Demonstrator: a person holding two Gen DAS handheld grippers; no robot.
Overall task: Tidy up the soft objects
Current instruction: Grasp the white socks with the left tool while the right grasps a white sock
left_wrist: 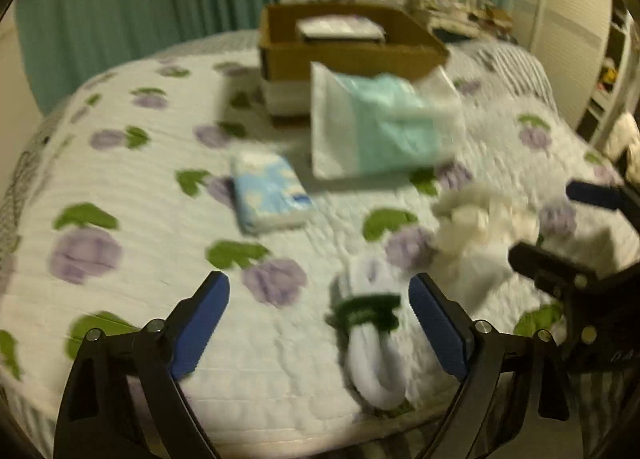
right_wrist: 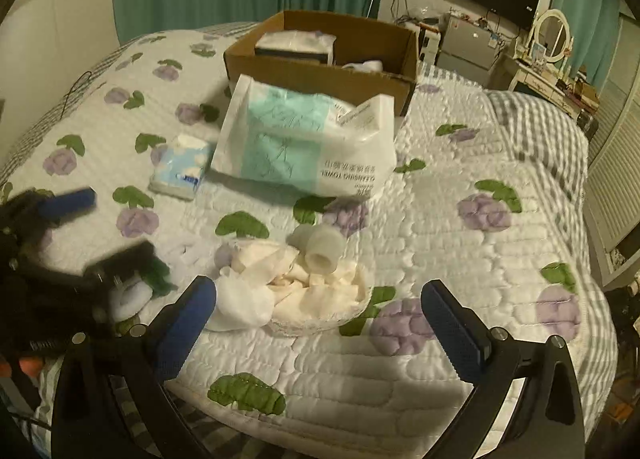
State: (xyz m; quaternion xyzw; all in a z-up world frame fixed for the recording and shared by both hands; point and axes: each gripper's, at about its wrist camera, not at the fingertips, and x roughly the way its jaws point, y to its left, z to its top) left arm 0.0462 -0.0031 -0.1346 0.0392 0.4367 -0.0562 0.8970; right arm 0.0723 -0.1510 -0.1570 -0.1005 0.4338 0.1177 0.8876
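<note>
Nearby, white rolled socks (left_wrist: 370, 343), green-banded, cream cloth heap (right_wrist: 320, 283)

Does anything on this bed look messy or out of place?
Yes. A heap of cream cloths lies crumpled and unfolded near the bed's front edge, while the cardboard box behind sits partly filled. A rolled white sock with a green band lies right at the edge. Nothing looks spilled or damaged.

The white and mint-green towel pack (right_wrist: 304, 139) is showing printed lettering along its near edge, upside down in the right wrist view; it is reading "CLEANSING TOWEL", with a line of Chinese characters beside it too small to make out. The left wrist view is blurring everything else.
</note>
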